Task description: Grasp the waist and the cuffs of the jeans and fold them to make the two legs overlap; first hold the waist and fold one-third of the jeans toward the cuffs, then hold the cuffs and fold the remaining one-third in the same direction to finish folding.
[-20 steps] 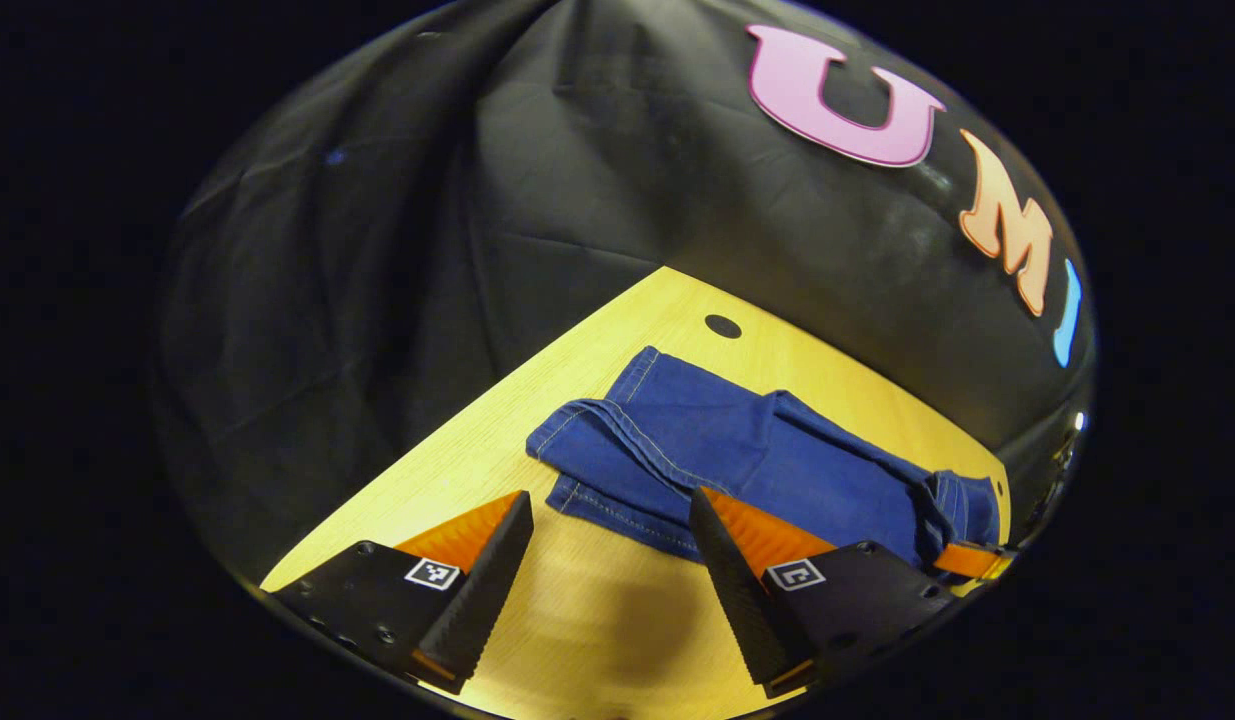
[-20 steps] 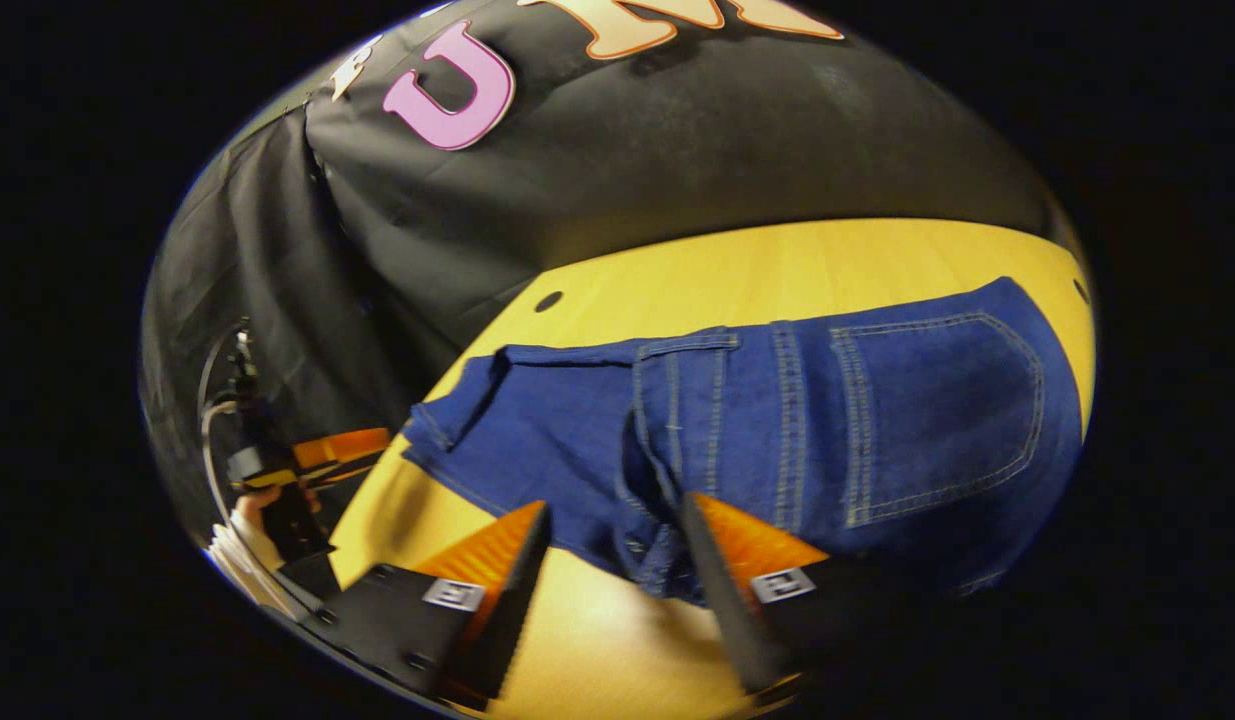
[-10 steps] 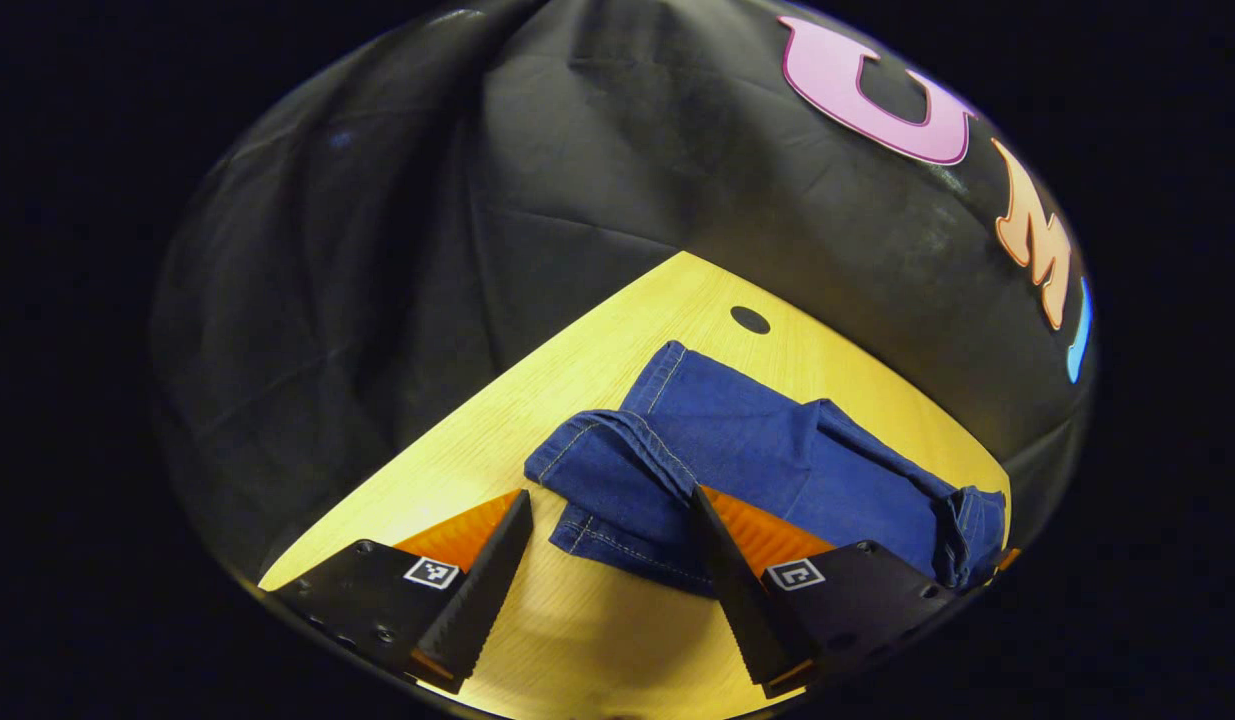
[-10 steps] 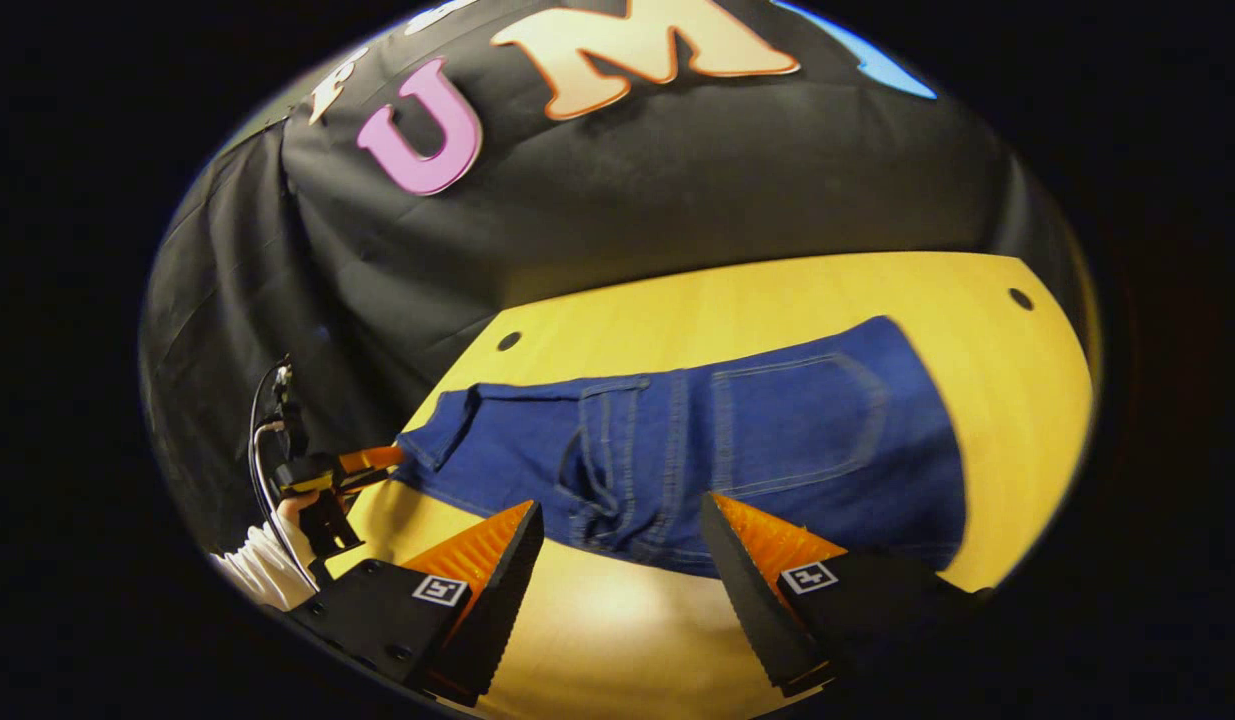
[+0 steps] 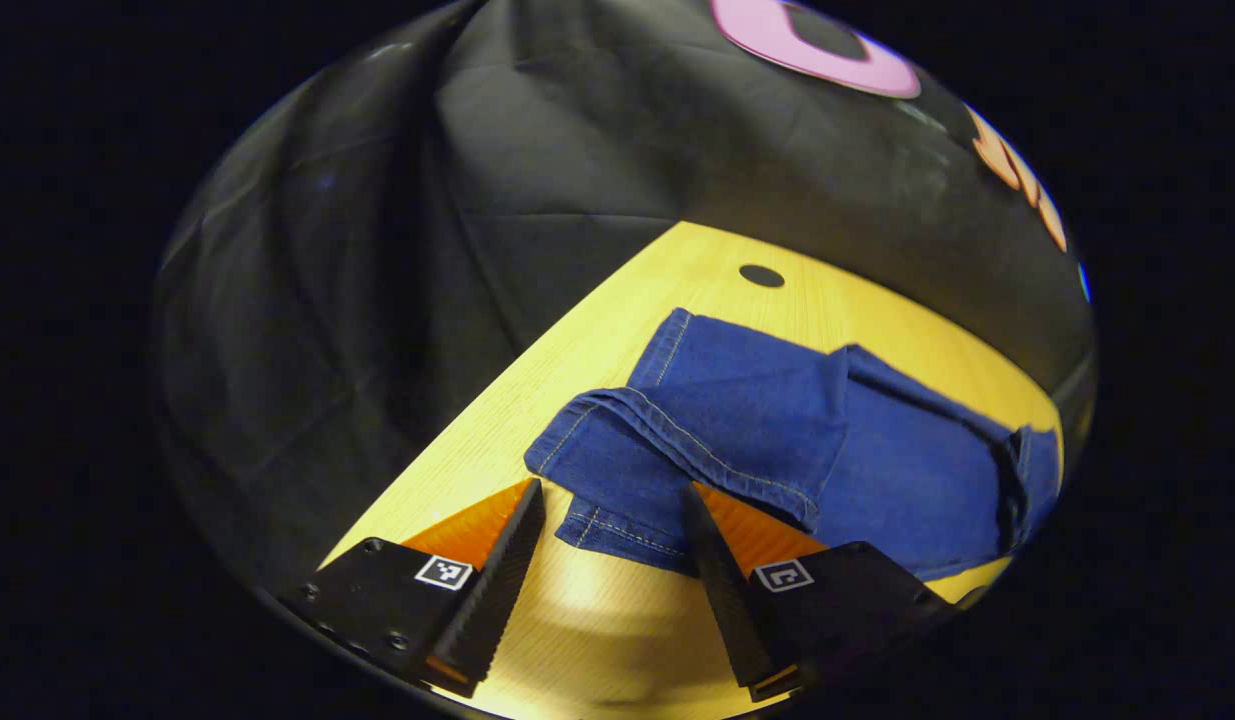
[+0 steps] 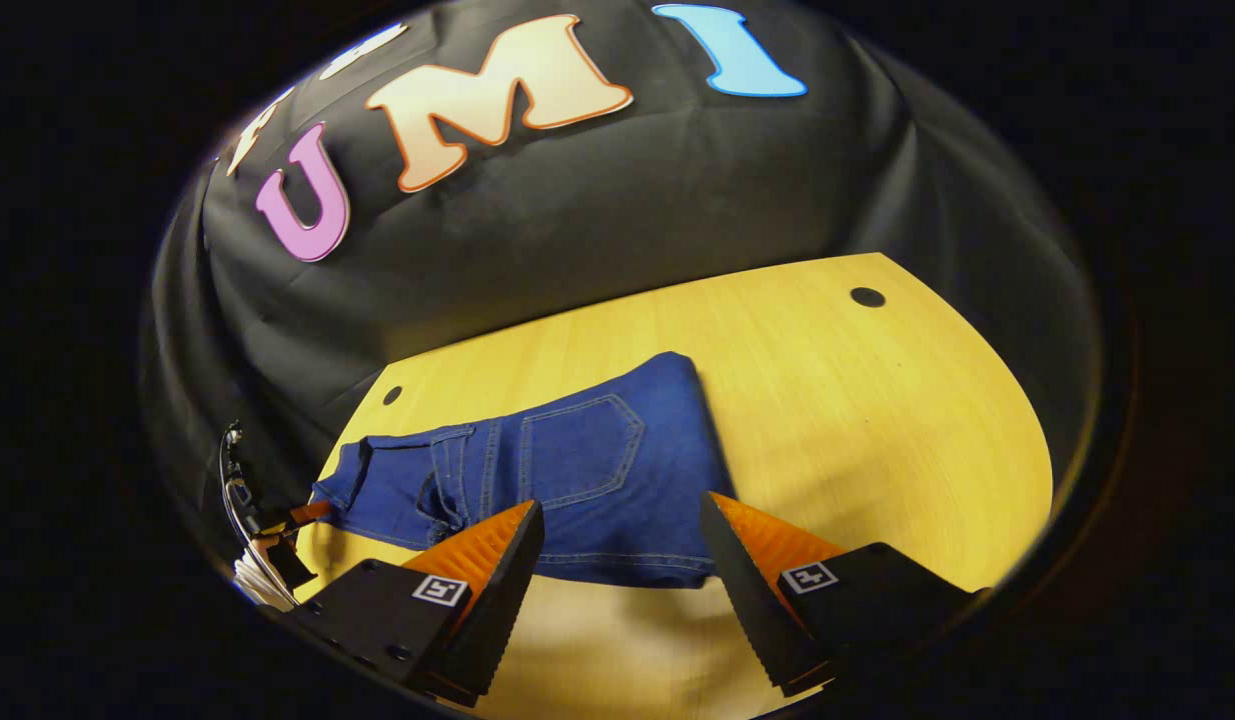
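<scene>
The blue jeans (image 5: 777,430) lie on the yellow wooden table (image 5: 617,340). Their cuff end (image 5: 607,520) lies between the tips of my left gripper (image 5: 612,492), which is open just above the table. In the right gripper view the jeans (image 6: 577,470) show a back pocket facing up, with a folded edge on the right. My right gripper (image 6: 622,505) is open at the near edge of that part, with nothing between its fingers. Far left in that view is the left gripper (image 6: 297,515), held by a hand with a white sleeve (image 6: 257,578).
The table has small dark holes (image 5: 762,275) (image 6: 867,297) near its back corners. Black cloth walls stand close behind the table. Bare tabletop (image 6: 877,420) stretches to the right of the jeans in the right gripper view.
My right gripper has backed away from the waist part and swung right, so the jeans look smaller. My left gripper has closed in on the cuffs. Both stay open.
</scene>
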Demonstrator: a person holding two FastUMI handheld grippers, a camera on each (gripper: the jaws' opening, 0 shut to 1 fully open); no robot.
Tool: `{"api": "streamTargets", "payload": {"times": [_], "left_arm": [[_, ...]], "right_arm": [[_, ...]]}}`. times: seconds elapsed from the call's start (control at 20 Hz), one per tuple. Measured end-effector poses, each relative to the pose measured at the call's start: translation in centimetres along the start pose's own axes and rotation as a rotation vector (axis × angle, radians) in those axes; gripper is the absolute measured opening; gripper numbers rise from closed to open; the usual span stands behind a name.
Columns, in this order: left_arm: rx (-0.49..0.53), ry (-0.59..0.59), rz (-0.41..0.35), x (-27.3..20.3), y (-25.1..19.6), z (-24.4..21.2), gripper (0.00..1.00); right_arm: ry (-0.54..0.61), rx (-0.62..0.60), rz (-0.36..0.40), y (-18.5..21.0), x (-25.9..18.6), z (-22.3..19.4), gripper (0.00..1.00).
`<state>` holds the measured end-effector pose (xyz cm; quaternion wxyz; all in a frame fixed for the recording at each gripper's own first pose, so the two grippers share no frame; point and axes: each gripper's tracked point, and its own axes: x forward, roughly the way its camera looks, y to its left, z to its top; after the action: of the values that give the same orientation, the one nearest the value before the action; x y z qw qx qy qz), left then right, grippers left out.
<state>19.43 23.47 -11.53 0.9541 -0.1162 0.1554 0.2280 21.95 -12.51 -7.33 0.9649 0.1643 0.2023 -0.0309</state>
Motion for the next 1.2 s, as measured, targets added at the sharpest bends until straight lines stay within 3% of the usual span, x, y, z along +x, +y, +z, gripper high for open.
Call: {"api": "streamTargets", "payload": {"times": [0.05, 0.1, 0.15, 0.2, 0.3, 0.45, 0.55, 0.7, 0.9, 1.1, 1.2], "left_arm": [[-0.009, 0.001, 0.007, -0.3, -0.1, -0.1, 0.76], [-0.026, -0.006, 0.013, -0.3, -0.1, 0.0, 0.72], [-0.039, -0.006, 0.016, -0.4, -0.1, -0.2, 0.73], [-0.034, -0.008, 0.017, -0.3, -0.1, -0.1, 0.67], [-0.042, -0.012, -0.02, -0.4, -1.2, -0.1, 0.65], [-0.072, -0.031, -0.029, -0.6, -2.2, 0.2, 0.13], [-0.09, -0.032, -0.024, -0.4, -1.9, 0.1, 0.0], [-0.19, -0.077, -0.063, -1.0, -2.5, 1.5, 0.0], [-0.324, -0.154, -0.265, -3.2, -4.4, 4.4, 0.0], [-0.378, -0.187, -0.447, -7.8, -7.0, 6.1, 0.0], [-0.414, -0.178, -0.538, -10.1, -10.4, 6.9, 0.0]], "right_arm": [[0.001, 0.006, -0.005, -0.3, -0.1, 0.0, 0.98], [0.0, 0.007, -0.008, -0.5, -0.2, 0.0, 0.98], [-0.002, 0.005, -0.011, -0.7, -0.2, 0.1, 0.98], [-0.001, 0.004, -0.01, -0.8, -0.1, 0.1, 0.97], [0.002, 0.001, -0.007, -0.6, -0.1, -0.1, 0.98], [0.008, -0.009, -0.004, -0.8, -0.3, -0.2, 0.98], [0.009, -0.014, -0.004, -0.8, -0.5, -0.2, 0.98], [0.005, -0.026, -0.027, -1.9, -1.1, -0.1, 0.98], [0.0, -0.036, -0.049, -3.4, -2.1, 0.3, 0.98], [-0.011, -0.034, -0.041, -4.5, -2.6, 0.8, 0.98], [-0.018, -0.026, -0.031, -4.9, -2.8, 1.2, 0.98]]}}
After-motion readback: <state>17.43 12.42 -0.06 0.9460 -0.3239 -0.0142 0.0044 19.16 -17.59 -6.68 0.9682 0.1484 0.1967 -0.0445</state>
